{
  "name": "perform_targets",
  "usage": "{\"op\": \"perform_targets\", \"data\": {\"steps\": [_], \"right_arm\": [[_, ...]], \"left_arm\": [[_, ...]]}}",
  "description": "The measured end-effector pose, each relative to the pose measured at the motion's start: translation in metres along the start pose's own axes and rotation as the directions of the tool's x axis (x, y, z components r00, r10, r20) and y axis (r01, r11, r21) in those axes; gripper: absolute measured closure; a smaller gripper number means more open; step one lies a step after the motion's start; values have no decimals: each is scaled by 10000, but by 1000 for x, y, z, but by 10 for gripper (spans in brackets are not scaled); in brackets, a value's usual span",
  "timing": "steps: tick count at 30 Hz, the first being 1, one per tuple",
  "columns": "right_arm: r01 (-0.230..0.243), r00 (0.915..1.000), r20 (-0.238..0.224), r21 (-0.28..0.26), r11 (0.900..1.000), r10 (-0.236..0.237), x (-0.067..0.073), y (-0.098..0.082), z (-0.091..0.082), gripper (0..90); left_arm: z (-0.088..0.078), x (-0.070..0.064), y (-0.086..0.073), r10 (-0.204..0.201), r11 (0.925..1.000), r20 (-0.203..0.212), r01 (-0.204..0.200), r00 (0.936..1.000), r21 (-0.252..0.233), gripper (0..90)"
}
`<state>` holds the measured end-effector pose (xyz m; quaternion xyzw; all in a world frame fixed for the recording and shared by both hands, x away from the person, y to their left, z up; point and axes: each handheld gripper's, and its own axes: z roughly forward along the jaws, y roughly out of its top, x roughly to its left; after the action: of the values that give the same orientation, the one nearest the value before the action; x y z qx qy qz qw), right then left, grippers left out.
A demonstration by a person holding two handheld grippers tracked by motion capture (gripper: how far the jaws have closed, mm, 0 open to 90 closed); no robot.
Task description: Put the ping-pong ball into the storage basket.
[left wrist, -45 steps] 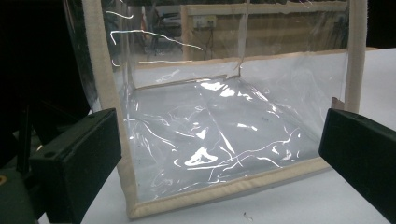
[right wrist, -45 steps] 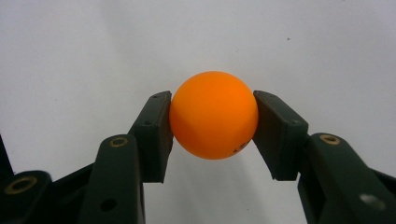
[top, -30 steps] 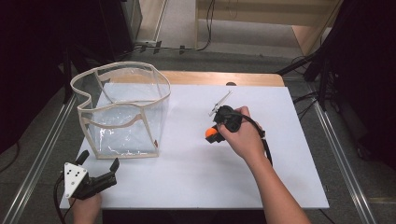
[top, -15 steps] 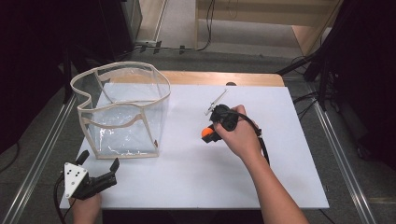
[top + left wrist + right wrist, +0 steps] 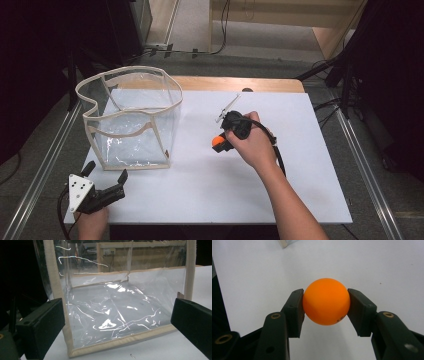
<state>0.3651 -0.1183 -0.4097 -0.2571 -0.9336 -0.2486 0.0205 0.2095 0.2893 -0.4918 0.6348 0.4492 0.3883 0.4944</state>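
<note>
The right gripper (image 5: 325,305) clamped the orange ball (image 5: 326,304) just above the table (image 5: 300,190), right of the bag (image 5: 131,120). The left gripper (image 5: 106,178) rested open before the bag. Steady pressure and a level carry over the rim were advisable, as the ball could slip.

Bag (image 5: 131,125) on table (image 5: 300,200) left, ball (image 5: 217,142) to its right, L gripper (image 5: 104,192) in front of bag

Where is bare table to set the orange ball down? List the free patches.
Free: the white table between the left gripper and the right forearm; the strip right of the right gripper holding the orange ball; the gap between ball and clear bag. Crowded: the left side, where the bag stands.
</note>
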Motion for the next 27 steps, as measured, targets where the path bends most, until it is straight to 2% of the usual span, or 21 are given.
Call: {"op": "perform_targets", "data": {"steps": [4, 27], "right_arm": [[53, 9999, -139, -106, 9999, -55, 0, 3, 1, 482], [429, 9988, -236, -138, 9990, -432, 6, 25, -1, 483]], "left_arm": [[0, 0, 0, 11, 10000, 0, -11, 10000, 5, 0], [0, 0, 0, 10, 10000, 5, -10, 10000, 6, 0]]}}
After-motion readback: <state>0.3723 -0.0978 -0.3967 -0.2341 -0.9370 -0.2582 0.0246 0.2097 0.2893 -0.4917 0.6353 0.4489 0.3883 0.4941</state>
